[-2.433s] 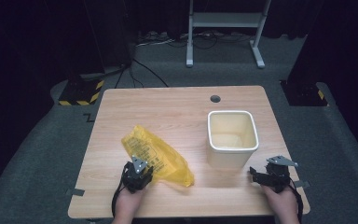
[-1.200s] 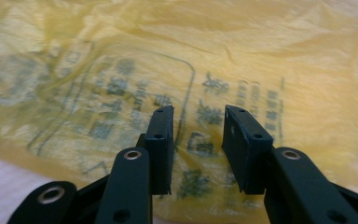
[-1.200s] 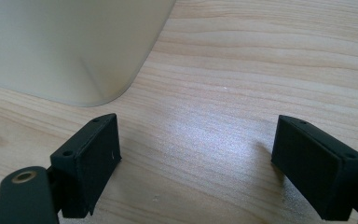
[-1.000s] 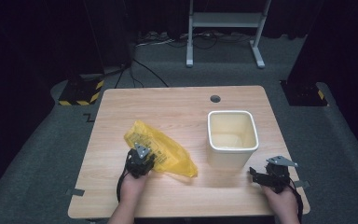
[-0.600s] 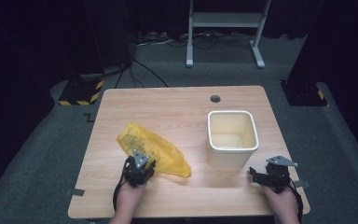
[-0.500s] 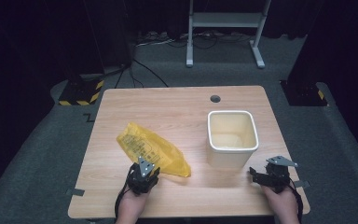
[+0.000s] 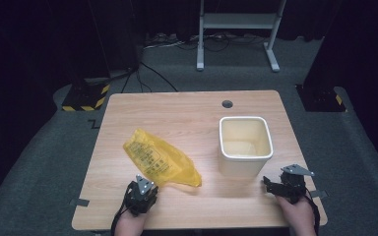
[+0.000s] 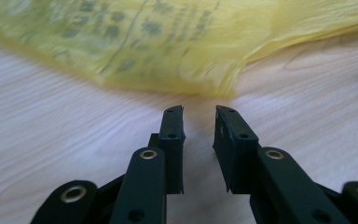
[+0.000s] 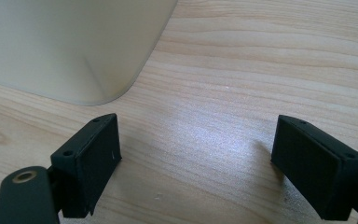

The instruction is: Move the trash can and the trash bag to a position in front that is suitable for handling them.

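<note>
Now, in the high view, the left gripper (image 7: 141, 189) sits just at the near edge of the yellow plastic bag (image 7: 160, 160), having drawn back toward the person from over the bag a second ago, while the bag lies flat left of the cream bin (image 7: 245, 145), which looks empty; the right gripper (image 7: 286, 185) rests near the bin's front right corner. From the left gripper view, the jaws have just been narrowing to a slim gap with nothing between them, the bag (image 8: 168, 42) lying just beyond their tips, so a pinch on its edge seems the likely next step. From the right gripper view, the jaws stand wide apart over bare table (image 9: 242, 93), the bin's wall (image 9: 65, 46) just ahead.
</note>
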